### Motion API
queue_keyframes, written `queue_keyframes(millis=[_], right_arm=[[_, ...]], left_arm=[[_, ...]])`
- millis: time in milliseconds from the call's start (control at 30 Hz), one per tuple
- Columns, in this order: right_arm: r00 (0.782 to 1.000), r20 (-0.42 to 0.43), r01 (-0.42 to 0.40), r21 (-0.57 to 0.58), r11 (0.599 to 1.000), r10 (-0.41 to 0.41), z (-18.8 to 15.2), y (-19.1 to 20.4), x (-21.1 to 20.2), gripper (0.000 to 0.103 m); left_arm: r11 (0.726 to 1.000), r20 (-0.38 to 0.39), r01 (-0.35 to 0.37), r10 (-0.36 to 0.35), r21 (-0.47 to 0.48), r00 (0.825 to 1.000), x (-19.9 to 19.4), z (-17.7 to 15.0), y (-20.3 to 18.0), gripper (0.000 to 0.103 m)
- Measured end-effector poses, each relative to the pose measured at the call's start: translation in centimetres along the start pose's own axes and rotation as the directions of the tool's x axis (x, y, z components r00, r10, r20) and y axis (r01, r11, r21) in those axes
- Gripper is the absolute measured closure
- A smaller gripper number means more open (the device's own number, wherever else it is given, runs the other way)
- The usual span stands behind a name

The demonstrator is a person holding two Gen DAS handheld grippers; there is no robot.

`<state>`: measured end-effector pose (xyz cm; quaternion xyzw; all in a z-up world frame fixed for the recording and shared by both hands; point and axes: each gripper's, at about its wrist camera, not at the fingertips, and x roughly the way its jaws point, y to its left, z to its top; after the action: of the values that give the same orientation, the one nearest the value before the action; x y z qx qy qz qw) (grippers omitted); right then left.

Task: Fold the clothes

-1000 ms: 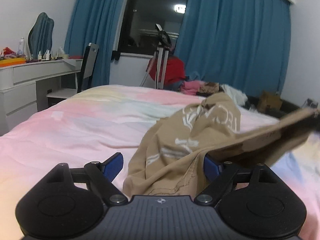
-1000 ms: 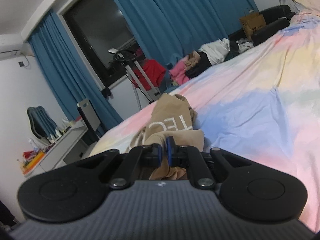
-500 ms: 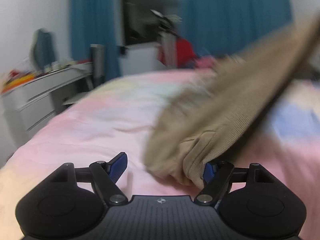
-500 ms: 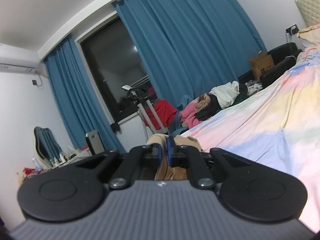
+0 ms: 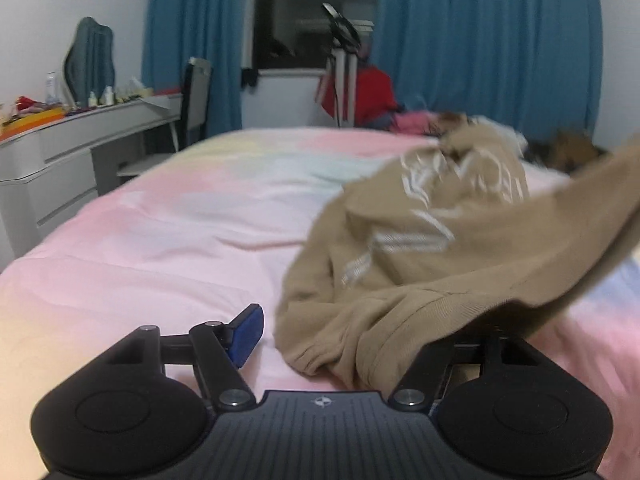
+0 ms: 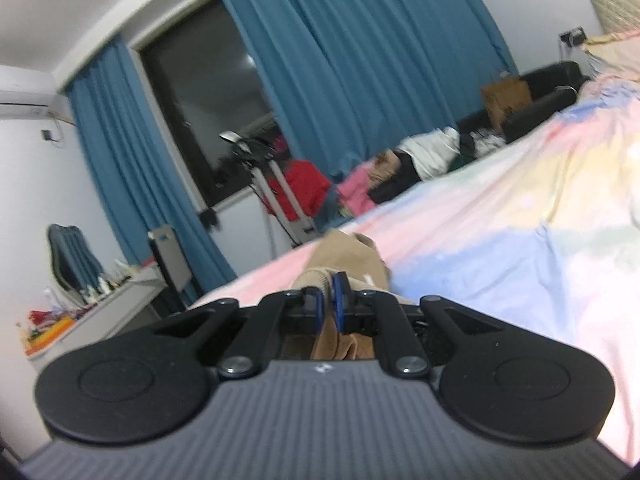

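1. Left tongs [image 5: 344, 332] are spread wide and grip nothing: one blue pad [image 5: 246, 334] stands clear over the bed, while the other finger is hidden under a draped fold of the tan sweatshirt [image 5: 432, 248].
2. Right tongs [image 6: 328, 306] are clenched on a ribbed edge of the tan sweatshirt [image 6: 344, 258], the cloth pinched between the two blue pads and bunching back toward the camera.
3. Only the left wrist view shows the garment as a whole: it lies crumpled on the pastel bed [image 5: 180, 220], white lettering on top, with one blurred end rising off to the right edge of the frame.
4. From the right wrist view, little more than the pinched edge and a small hump of the garment shows above the bed [image 6: 500, 240].
5. Beyond the sweatshirt in both views hang blue curtains [image 5: 480, 40] around a dark window [image 5: 312, 12].
6. Past the far side of the bed, the right wrist view shows a clothes pile [image 6: 400, 168] and a dark sofa [image 6: 540, 96]; the left wrist view shows that pile only as a blur.
7. Left of the sweatshirt stands a white dresser [image 5: 72, 148] cluttered with small bottles.
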<state>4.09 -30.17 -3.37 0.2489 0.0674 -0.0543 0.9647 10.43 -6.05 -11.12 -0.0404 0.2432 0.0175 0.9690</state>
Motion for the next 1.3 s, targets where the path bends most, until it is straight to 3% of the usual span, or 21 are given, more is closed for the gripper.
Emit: queue_keyframes(millis=[67, 133, 167, 233, 300, 367, 433, 500, 600, 667, 733, 833, 900, 967, 1100, 1300], right_arm=[[1.000, 0.005, -0.002, -0.010, 1.000, 0.002, -0.1, 0.3, -0.2, 0.094], [0.999, -0.015, 0.035, -0.033, 0.999, -0.036, -0.3, 0.3, 0.2, 0.092], [0.996, -0.044, 0.080, -0.064, 0.995, -0.083, -0.6, 0.2, 0.7, 0.092], [0.979, -0.099, 0.165, -0.130, 0.978, -0.178, -1.3, 0.1, 1.6, 0.092], [0.945, -0.184, 0.234, -0.192, 0.953, -0.269, -2.5, -0.5, 3.1, 0.091], [0.907, -0.291, 0.242, -0.232, 0.942, -0.304, -3.7, -1.3, 4.5, 0.084], [0.854, -0.371, 0.259, -0.306, 0.916, -0.365, -5.2, -1.6, 5.8, 0.063], [0.824, -0.417, 0.244, -0.351, 0.904, -0.384, -6.3, -1.7, 6.5, 0.052], [0.796, -0.486, 0.166, -0.400, 0.902, -0.362, -7.5, -1.2, 7.0, 0.051], [0.817, -0.440, 0.161, -0.446, 0.880, -0.372, -7.6, -0.5, 6.4, 0.053], [0.860, -0.348, 0.187, -0.465, 0.865, -0.373, -6.7, 0.4, 5.6, 0.072], [0.933, -0.191, 0.208, -0.405, 0.890, -0.305, -3.8, 1.6, 3.6, 0.092], [0.964, -0.081, 0.204, -0.381, 0.902, -0.252, -1.6, 2.6, 2.5, 0.093], [0.970, -0.024, 0.215, -0.368, 0.904, -0.240, 1.0, 3.6, 2.2, 0.093], [0.985, 0.068, 0.171, -0.316, 0.933, -0.158, 8.3, 6.2, 0.7, 0.094], [0.976, 0.220, 0.082, -0.316, 0.945, -0.011, 20.2, 11.0, -4.7, 0.094]], left_arm=[[1.000, -0.017, 0.013, -0.013, 0.003, 1.000, 0.7, -0.2, -0.1, 0.041], [1.000, -0.035, 0.026, -0.025, 0.005, 0.999, 1.3, -0.4, -0.2, 0.056], [0.999, -0.043, 0.032, -0.032, 0.007, 0.999, 1.6, -0.5, -0.3, 0.061], [0.999, -0.061, 0.045, -0.044, 0.009, 0.997, 2.3, -0.6, -0.4, 0.080], [0.998, -0.007, 0.037, -0.037, -0.054, 0.999, 1.6, 0.5, 0.7, 0.087], [0.992, 0.050, 0.031, -0.025, -0.121, 0.998, 0.8, 1.7, 1.8, 0.092], [0.984, 0.104, 0.034, -0.015, -0.174, 0.994, -0.2, 2.6, 2.8, 0.096], [0.977, 0.137, 0.045, -0.016, -0.210, 0.990, -1.0, 3.5, 3.5, 0.096], [0.967, 0.159, 0.062, -0.023, -0.248, 0.987, -1.8, 4.5, 4.4, 0.098], [0.963, 0.177, 0.067, -0.020, -0.262, 0.984, -2.3, 4.9, 4.8, 0.098], [0.957, 0.188, 0.089, -0.036, -0.278, 0.981, -2.9, 5.4, 5.1, 0.098], [0.959, 0.254, 0.109, -0.040, -0.261, 0.966, -5.0, 6.7, 5.1, 0.098], [0.955, 0.299, 0.124, -0.039, -0.270, 0.953, -6.5, 8.3, 5.1, 0.098], [0.945, 0.324, 0.143, -0.042, -0.293, 0.945, -7.8, 10.5, 4.9, 0.098], [0.939, 0.427, 0.188, -0.050, -0.287, 0.903, -11.9, 16.7, 4.4, 0.098], [0.948, 0.581, 0.252, -0.096, -0.194, 0.808, -20.3, 27.1, 3.4, 0.098]])
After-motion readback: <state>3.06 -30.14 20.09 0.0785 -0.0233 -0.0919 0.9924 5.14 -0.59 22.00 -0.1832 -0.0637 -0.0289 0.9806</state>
